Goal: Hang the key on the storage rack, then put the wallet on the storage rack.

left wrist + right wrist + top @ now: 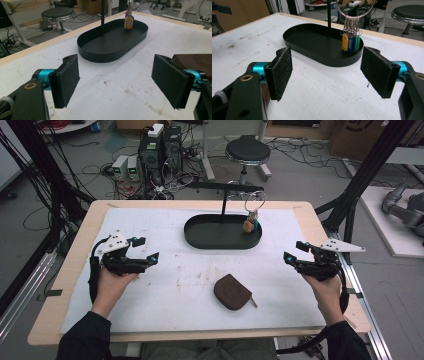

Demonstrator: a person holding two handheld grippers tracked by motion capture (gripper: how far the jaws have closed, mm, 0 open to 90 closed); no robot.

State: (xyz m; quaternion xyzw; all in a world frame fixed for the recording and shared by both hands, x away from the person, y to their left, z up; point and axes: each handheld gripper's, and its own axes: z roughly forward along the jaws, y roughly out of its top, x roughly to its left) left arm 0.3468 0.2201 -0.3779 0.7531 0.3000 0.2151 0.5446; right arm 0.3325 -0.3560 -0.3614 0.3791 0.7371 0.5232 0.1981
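Jaws spread wide on left gripper and right gripper, holding nothing.

Near: brown pouch flat on white mat, between both grippers, touching neither. Farther: black oval tray with thin black post; big ring hanging over tray's right end, colored key tags dangling inside. Beyond table: round stool, cables, computer boxes.

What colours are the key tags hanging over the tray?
Yellow, blue and green key tags, clearest in the right gripper view.
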